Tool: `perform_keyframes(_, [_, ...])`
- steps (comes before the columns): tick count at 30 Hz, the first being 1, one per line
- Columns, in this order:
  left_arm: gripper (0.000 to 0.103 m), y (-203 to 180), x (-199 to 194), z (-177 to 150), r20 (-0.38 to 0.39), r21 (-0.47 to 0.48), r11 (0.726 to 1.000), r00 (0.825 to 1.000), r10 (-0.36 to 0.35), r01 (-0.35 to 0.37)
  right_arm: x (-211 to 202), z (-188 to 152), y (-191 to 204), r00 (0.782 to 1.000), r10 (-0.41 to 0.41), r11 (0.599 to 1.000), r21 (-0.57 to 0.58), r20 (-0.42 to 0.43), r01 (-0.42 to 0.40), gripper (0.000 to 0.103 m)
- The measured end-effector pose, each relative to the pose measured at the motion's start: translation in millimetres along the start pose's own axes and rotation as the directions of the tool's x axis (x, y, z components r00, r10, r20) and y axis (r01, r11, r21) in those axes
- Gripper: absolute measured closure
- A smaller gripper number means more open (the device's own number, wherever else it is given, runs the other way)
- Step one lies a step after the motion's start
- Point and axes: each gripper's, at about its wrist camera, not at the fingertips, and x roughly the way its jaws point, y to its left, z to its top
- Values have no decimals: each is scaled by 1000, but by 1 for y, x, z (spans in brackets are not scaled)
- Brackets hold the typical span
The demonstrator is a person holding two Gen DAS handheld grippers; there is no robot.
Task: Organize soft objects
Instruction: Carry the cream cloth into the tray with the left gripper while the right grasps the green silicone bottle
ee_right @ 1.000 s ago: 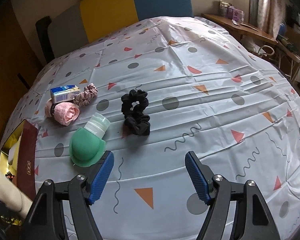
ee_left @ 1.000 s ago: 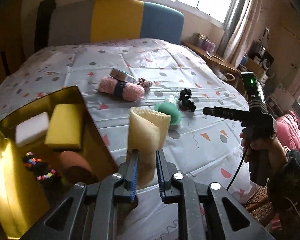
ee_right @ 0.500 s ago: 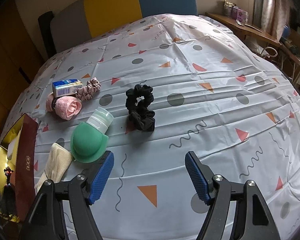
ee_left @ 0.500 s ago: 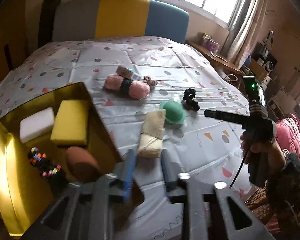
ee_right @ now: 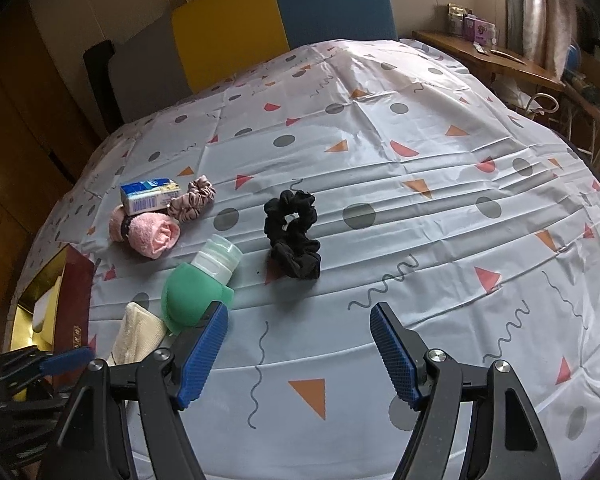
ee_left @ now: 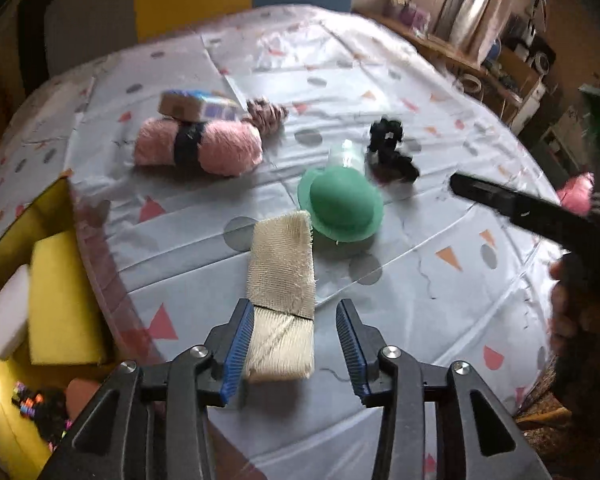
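A folded cream cloth [ee_left: 281, 280] lies flat on the tablecloth, its near end between the fingers of my open left gripper [ee_left: 296, 350]; it also shows in the right wrist view [ee_right: 136, 338]. Beyond it sit a green silicone bottle [ee_left: 342, 206] [ee_right: 192, 292], a black scrunchie [ee_left: 390, 154] [ee_right: 294, 234], a pink yarn roll [ee_left: 198, 148] [ee_right: 150, 232] and a pink scrunchie [ee_right: 192, 202]. A gold box [ee_left: 4, 420] at left holds a yellow sponge [ee_left: 62, 296] and a white sponge [ee_left: 8, 320]. My right gripper [ee_right: 300, 354] is open and empty over the cloth-covered table.
A small blue and white carton [ee_right: 150, 194] rests on the yarn roll. A chair with a yellow and blue back [ee_right: 284, 8] stands behind the table. A wooden shelf [ee_right: 500, 60] with clutter is at the far right. The box also holds beaded bands [ee_left: 32, 400].
My left gripper held the cream cloth upright a second ago; it has let go, opened, and the cloth now lies flat on the table. The right gripper has barely moved.
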Motion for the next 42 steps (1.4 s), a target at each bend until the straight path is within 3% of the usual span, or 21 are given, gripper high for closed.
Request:
perform_keyframes(3, [44,0,15,4,-34,-4,1000,999,19,-19,0,1,0,1000,8,1000,0,2,-8,29])
perform_keyframes(7, [44,1,30,7,-71,-18,1000,997,13,-15,-1,1,2,1000,15,1000,-2,2,-15,29])
perform_keyframes(8, [46,2,33,7,-81,-28,1000,997,0,-3,-1,1,2,1000,14,1000,-2,1,-14,29])
perform_keyframes(11, [71,3,35,7,-72,-43,998,997,36,-39,-1,1,2,1000,14,1000,-3,1,-14,29])
perform_keyframes(12, [73,4,34,7,-68,-45,998,997,33,-36,0,1,3,1000,12,1000,-7,0,-12,29])
perform_keyframes(20, [75,8,-10,-18,76,-77,996,996,48,-42,7,-2,5,997,67,998,16,-39,-67,29])
perform_keyframes(27, [75,16,-61,-45,179,-120,993,984,12,9,33,3,41,982,154,988,12,-111,-153,29])
perform_keyframes(34, [75,38,-92,-72,232,-196,980,973,12,35,78,11,76,977,118,993,18,-180,-117,29])
perform_keyframes(35, [75,46,-99,-78,243,-217,975,970,12,42,85,12,80,977,104,995,15,-187,-103,31])
perform_keyframes(36, [75,52,-105,-82,253,-235,971,967,17,45,90,12,82,978,87,996,7,-192,-87,43])
perform_keyframes(38, [75,68,-118,-92,276,-277,960,961,32,48,95,10,93,981,60,996,-54,-187,-71,51])
perform_keyframes(42, [75,118,-141,-112,302,-390,921,946,115,12,98,5,108,984,11,989,-145,-178,-37,54])
